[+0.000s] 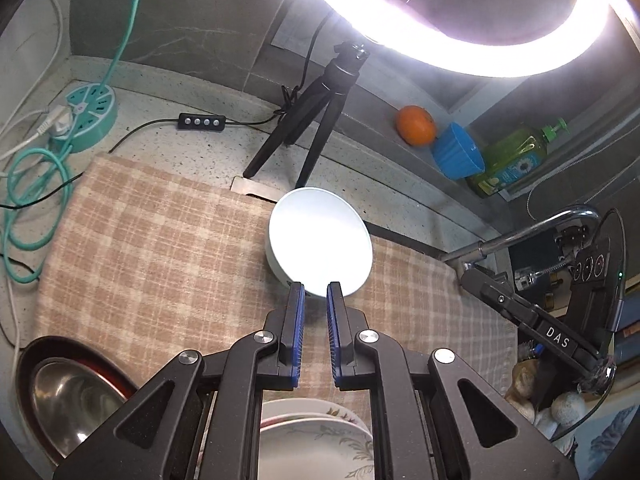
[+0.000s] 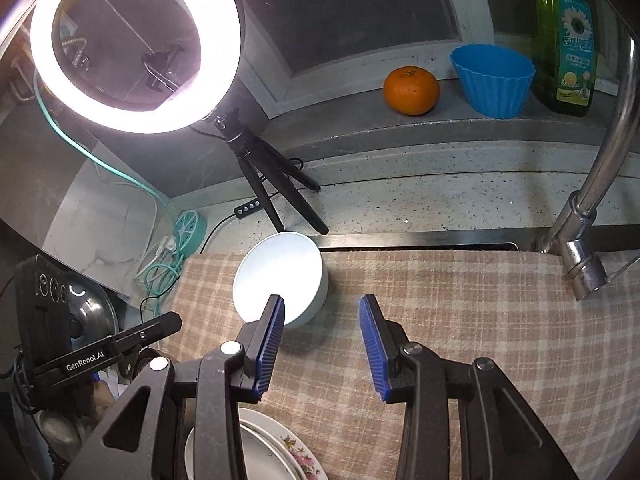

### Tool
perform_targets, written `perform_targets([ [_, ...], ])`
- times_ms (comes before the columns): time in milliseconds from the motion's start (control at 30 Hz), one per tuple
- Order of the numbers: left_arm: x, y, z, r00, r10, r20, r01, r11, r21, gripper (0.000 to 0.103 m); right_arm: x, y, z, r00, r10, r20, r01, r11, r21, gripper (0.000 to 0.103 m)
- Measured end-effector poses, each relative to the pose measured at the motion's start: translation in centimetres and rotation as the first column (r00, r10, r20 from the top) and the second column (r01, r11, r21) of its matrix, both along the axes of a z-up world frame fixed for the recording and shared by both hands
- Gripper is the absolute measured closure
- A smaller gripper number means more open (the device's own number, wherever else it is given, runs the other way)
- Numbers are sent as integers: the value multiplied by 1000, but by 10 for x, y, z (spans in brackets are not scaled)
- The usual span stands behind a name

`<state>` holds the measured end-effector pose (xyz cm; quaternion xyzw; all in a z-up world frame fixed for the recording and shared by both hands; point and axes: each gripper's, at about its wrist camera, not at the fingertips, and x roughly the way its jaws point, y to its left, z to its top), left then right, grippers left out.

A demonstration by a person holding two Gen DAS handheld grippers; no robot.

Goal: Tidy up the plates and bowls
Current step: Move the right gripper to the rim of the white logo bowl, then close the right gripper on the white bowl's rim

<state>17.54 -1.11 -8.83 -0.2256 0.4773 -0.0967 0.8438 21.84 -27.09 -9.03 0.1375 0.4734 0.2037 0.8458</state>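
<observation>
- Left wrist view: left gripper [image 1: 316, 286] nearly closed, holding nothing — white bowl [image 1: 320, 240] upside down on the checked cloth [image 1: 160, 240], just beyond its tips at frame centre
- Right wrist view: right gripper [image 2: 322, 300] parted, empty — bowl [image 2: 280, 276] left of centre, behind the left-hand fingertip [image 2: 276, 304]
</observation>
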Motion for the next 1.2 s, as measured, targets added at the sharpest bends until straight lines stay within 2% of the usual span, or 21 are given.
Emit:
perform_targets([
  [67, 8, -1, -5, 1000, 0, -12, -1, 1000, -7, 88, 5, 1, -5, 1000, 6, -4, -6, 1000, -3, 68],
  [300, 30, -1, -23, 999, 20, -43, -19, 999, 28, 87, 24, 10, -24, 998, 29, -59, -25, 998, 57, 68],
  [733, 62, 8, -47, 994, 44, -99, -37, 997, 67, 87, 57, 39, -57, 990, 43, -135, -34, 997, 71, 68],
  [1200, 72, 4, -63, 990, 33, -135, -24, 998, 64, 88, 73, 55, -81, 982, 39, -187, -31, 998, 46, 86],
])
